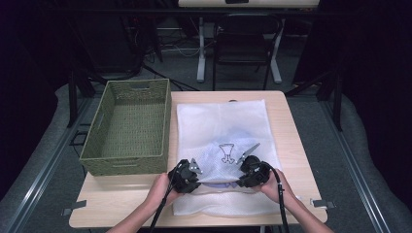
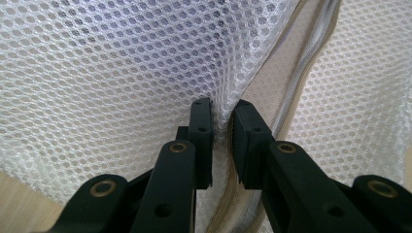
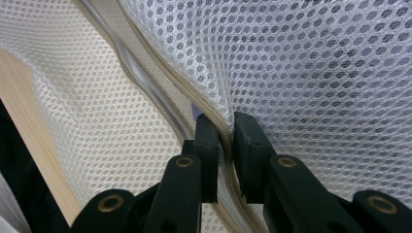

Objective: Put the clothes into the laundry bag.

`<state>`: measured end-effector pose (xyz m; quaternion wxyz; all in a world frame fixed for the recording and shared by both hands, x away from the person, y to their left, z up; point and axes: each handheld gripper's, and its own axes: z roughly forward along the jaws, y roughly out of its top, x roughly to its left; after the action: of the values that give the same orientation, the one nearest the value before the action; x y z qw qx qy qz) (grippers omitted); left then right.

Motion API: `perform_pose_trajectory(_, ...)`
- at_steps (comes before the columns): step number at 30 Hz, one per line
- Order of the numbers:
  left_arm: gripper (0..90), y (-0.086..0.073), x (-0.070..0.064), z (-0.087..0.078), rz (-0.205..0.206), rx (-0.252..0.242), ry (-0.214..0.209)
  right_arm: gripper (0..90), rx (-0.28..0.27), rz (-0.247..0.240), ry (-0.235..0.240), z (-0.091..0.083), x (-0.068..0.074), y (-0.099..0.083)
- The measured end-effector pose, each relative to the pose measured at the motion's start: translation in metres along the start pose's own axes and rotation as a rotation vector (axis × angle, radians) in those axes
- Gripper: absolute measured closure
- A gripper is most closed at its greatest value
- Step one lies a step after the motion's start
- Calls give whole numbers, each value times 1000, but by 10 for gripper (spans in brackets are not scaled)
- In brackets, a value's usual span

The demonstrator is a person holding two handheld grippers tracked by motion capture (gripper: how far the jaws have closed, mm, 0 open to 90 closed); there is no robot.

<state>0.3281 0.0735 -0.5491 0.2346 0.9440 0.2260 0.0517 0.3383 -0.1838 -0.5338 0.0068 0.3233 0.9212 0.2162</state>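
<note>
1. Lying flat on the wooden table (image 1: pixel 291 141): one white mesh laundry bag (image 1: pixel 223 121), with a black line drawing printed near its middle and something bluish showing faintly through the netting. It covers most of the right half of the tabletop, and its near edge reaches almost to your side.
2. Your left gripper (image 1: pixel 187 177) sits at the bag's near-left part. In the left gripper view its jaws are almost closed, pinching a fold of the mesh laundry bag (image 2: pixel 145 63) just beside the beige zipper (image 2: pixel 286 73).
3. Your right gripper (image 1: pixel 252 172) sits at the bag's near-right part. In the right gripper view its jaws are likewise nearly closed, clamping the mesh laundry bag (image 3: pixel 316 63) at the zipper (image 3: pixel 160 92) edge.
4. Both grippers are near each other, with a short stretch of bag between them.
5. One green woven basket (image 1: pixel 92 145) stands just beside the bag's left edge, overhanging the table's left side.
6. One dark chair (image 1: pixel 245 41) stands on the floor beyond the table's far end.
</note>
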Motion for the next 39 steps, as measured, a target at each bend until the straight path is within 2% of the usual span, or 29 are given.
perform_pose_trajectory(6, 777, -2, 2, 5, -10, 0, -17, 795, 13, 1, 7, 8, -3, -2)
perform_pose_trajectory(10, 747, -3, 4, 7, -23, 2, -43, 755, 33, 8, 4, 14, -4, -3)
perform_pose_trajectory(12, 722, -2, 4, 7, -19, 5, -46, 737, 49, -8, -5, 16, -4, -2)
perform_pose_trajectory(14, 656, -2, 4, 6, -17, 10, -54, 695, 48, -2, -2, 16, -4, -1)
perform_pose_trajectory(18, 391, 1, 3, 0, -33, 28, -47, 560, 46, 7, 17, 14, -3, -1)
perform_pose_trajectory(22, 207, 3, 4, -11, -59, 3, -44, 376, 6, 21, 41, 2, 3, 1)
perform_pose_trajectory(24, 160, 4, 4, -16, -69, -15, -45, 290, -22, 29, 42, -5, 5, 2)
perform_pose_trajectory(27, 138, 6, 2, -28, -77, -55, -37, 185, -79, 21, 43, -18, 5, 4)
perform_pose_trajectory(33, 93, 6, -4, -53, -78, -123, -1, 99, -187, 40, 11, -48, 5, 4)
perform_pose_trajectory(39, 70, -11, -3, -69, -118, -163, 60, 11, -205, 58, -32, -60, 1, -6)
